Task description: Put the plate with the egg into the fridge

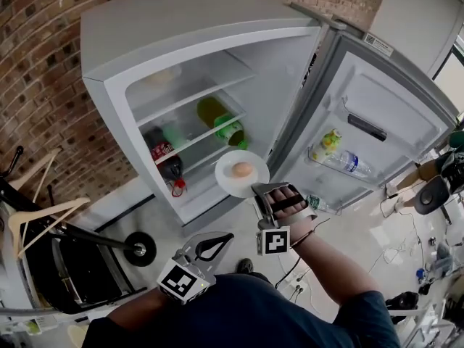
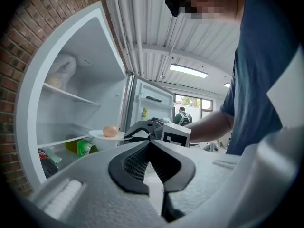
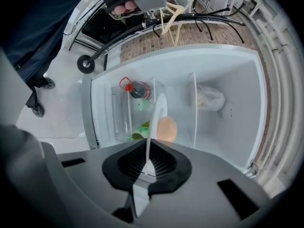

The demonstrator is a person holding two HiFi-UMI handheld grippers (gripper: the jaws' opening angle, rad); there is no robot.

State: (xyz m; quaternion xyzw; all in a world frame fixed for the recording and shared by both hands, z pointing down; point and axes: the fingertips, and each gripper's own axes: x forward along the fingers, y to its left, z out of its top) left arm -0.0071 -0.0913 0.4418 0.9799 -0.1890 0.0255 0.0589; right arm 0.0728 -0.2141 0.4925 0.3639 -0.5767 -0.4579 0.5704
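Nearest the person, the left gripper (image 1: 217, 243) hangs idle, its jaws pressed together on nothing. Ahead of it, the right gripper (image 1: 262, 193) pinches the rim of the white plate (image 1: 228, 183), held level with the egg (image 1: 243, 170) resting near its middle. The plate is in the air at the mouth of the fridge (image 1: 145, 27), whose door (image 1: 406, 100) stands open, and it touches no shelf (image 1: 205, 138). Judged done: pickup and approach. Judged left: setting the plate on a shelf, letting go, drawing the gripper out.
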